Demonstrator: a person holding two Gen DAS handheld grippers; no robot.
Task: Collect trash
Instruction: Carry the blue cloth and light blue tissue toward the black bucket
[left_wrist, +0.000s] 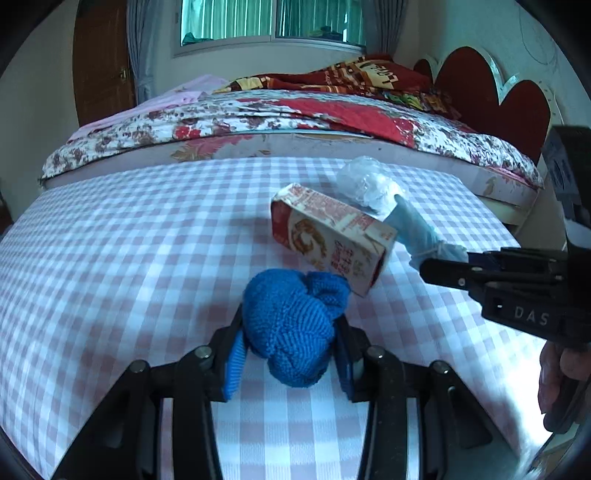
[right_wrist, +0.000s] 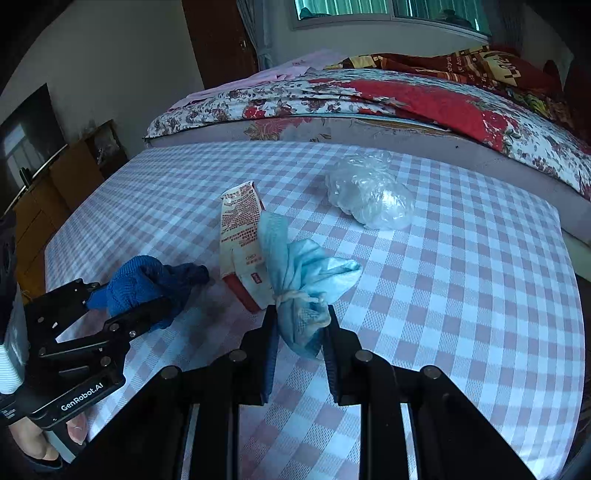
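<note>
My left gripper (left_wrist: 290, 339) is shut on a balled blue knitted cloth (left_wrist: 295, 321), held just above the checked tablecloth; it also shows in the right wrist view (right_wrist: 147, 286). My right gripper (right_wrist: 301, 325) is shut on a tied light-blue face mask (right_wrist: 301, 273), which also shows in the left wrist view (left_wrist: 417, 230). A red and white carton (left_wrist: 332, 236) lies on its side between them, seen too in the right wrist view (right_wrist: 242, 243). A crumpled clear plastic bag (right_wrist: 369, 190) lies farther back (left_wrist: 367, 182).
The table with the pink-and-white checked cloth (left_wrist: 129, 240) stands against a bed with a floral quilt (left_wrist: 258, 114) and a red headboard (left_wrist: 491, 88). A wooden cabinet with a TV (right_wrist: 44, 177) stands to the left. A door (left_wrist: 99, 62) is beyond.
</note>
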